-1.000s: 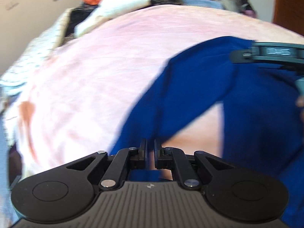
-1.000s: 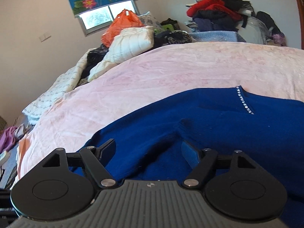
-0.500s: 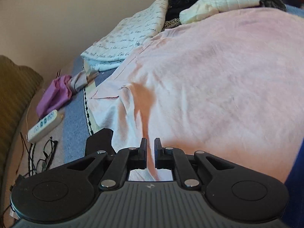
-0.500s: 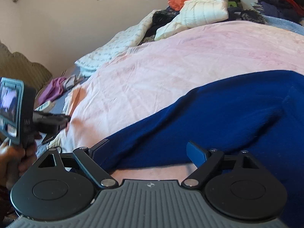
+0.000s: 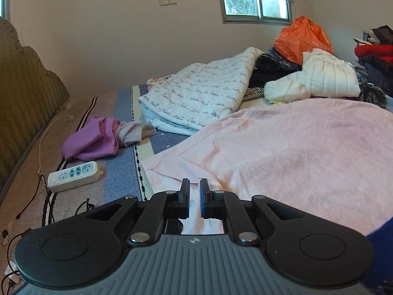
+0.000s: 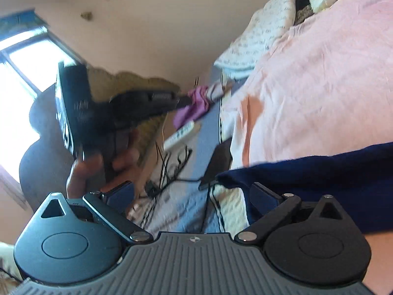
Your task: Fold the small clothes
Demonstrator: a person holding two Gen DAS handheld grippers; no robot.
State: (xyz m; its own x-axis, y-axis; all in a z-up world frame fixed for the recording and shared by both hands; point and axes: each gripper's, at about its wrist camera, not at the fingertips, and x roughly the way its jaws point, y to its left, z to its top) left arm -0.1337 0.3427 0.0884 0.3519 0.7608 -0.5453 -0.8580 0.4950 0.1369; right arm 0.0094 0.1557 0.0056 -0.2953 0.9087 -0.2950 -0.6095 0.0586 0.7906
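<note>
The dark blue knit garment lies on the pink blanket, with one edge reaching toward my right gripper. That gripper's jaws are opening and stand wide; the cloth lies beside the right finger, unpinched. In the left wrist view only a blue corner of the garment shows at the lower right. My left gripper hovers over the pink blanket's left edge. Its jaws are just opening, a narrow slit with nothing in it. The right wrist view shows a hand holding the left gripper up, blurred.
Left of the blanket lie a white power strip, black cables and a purple cloth. A padded headboard stands at far left. At the back are a printed quilt, white jacket, orange bag and clothes pile.
Both views have swung left, off the blue garment toward the headboard side. The left gripper rose away from the blue cloth. The right jaws have spread wider.
</note>
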